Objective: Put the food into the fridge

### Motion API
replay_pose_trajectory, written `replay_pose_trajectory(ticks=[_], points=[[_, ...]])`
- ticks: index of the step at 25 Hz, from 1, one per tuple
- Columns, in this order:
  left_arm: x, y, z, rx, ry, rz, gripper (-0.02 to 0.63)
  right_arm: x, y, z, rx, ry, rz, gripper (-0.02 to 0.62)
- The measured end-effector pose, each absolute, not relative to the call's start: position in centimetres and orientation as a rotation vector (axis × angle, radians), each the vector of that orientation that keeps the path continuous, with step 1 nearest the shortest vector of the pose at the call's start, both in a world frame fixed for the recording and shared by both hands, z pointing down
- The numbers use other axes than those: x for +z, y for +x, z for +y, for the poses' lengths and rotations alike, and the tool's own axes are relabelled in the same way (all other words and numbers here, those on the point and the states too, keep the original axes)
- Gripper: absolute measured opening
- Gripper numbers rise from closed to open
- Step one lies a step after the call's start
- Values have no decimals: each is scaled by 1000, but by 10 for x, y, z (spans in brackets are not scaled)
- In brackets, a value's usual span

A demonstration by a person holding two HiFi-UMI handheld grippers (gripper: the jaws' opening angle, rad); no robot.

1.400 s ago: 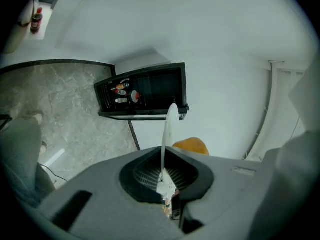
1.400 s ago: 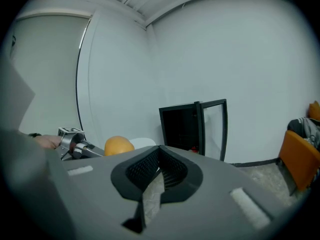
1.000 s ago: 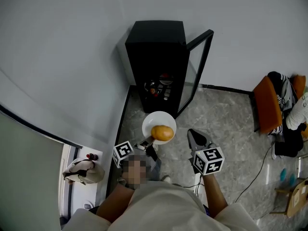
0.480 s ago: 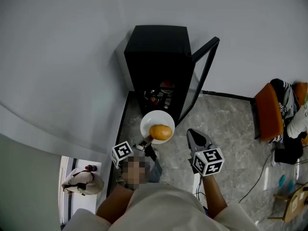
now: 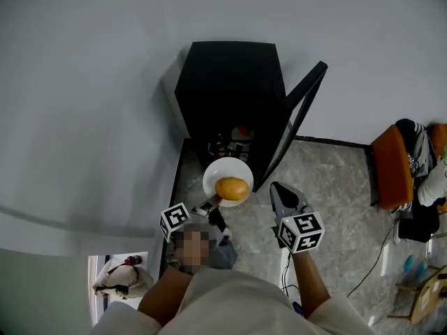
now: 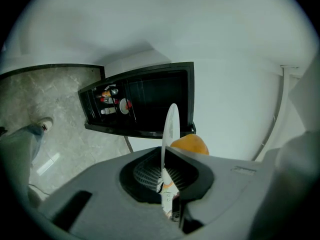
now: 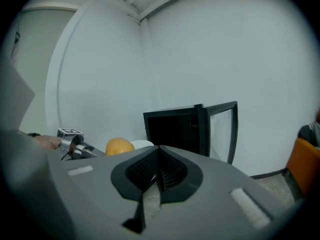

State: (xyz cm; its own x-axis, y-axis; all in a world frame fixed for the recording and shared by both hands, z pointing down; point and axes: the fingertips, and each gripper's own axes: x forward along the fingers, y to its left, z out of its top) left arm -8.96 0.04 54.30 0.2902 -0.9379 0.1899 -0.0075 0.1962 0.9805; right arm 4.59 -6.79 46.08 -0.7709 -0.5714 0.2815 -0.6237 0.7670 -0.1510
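Note:
A black fridge (image 5: 230,89) stands against the wall, its glass door (image 5: 299,121) swung open to the right. Bottles and jars (image 5: 229,142) sit on a shelf inside it. My left gripper (image 5: 213,202) is shut on the rim of a white plate (image 5: 225,171) that carries an orange-brown bun (image 5: 232,188), just in front of the fridge opening. In the left gripper view the plate (image 6: 171,126) shows edge-on between the jaws, with the bun (image 6: 189,144) behind it. My right gripper (image 5: 280,191) is shut and empty, to the right of the plate near the door.
An orange chair (image 5: 389,160) piled with clothes stands at the right. Cables (image 5: 377,253) trail over the grey stone floor. A bag (image 5: 117,278) lies at the lower left. The person's shoe (image 6: 44,125) shows on the floor in the left gripper view.
Both grippers and the plate with the bun have moved forward toward the open fridge, which now shows larger and closer. The grip on the plate has not changed.

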Motion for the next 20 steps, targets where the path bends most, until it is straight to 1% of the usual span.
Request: replay_pose_trajectory(ticks=[9, 20], points=[[518, -103, -52, -837, 1188, -1060, 5, 439, 37, -118, 365, 1003, -2749, 8], [532, -127, -91, -795, 1159, -1043, 5, 454, 17, -153, 428, 1061, -2701, 8]])
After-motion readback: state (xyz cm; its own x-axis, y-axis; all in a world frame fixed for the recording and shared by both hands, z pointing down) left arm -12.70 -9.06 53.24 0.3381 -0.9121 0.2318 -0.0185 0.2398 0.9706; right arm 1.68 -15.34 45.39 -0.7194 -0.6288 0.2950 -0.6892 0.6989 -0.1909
